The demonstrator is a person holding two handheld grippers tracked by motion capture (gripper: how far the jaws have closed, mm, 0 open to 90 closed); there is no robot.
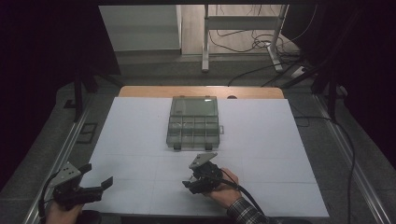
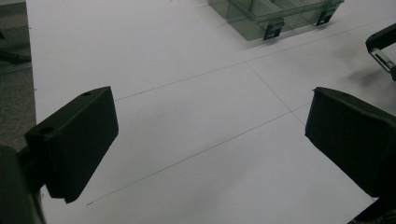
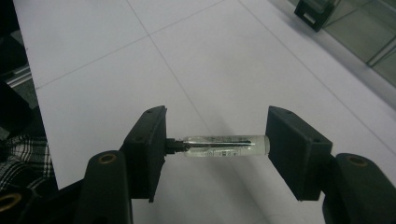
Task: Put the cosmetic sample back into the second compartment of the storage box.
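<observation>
My right gripper is shut on a small clear tube with a dark cap, held end to end between the two pads just above the white tabletop. In the high view the right gripper sits near the front middle of the table, a hand around it. A clear plastic compartment box with its lid up stands beyond it at the table's centre. My left gripper rests at the front left corner, jaws wide open and empty. In the left gripper view, the left gripper has bare table between its pads.
The compartment box has two dark latches on its near edge, and the box's corner lies at upper right. A plaid sleeve comes in from the bottom. Cables and a metal stand lie beyond the table's far edge.
</observation>
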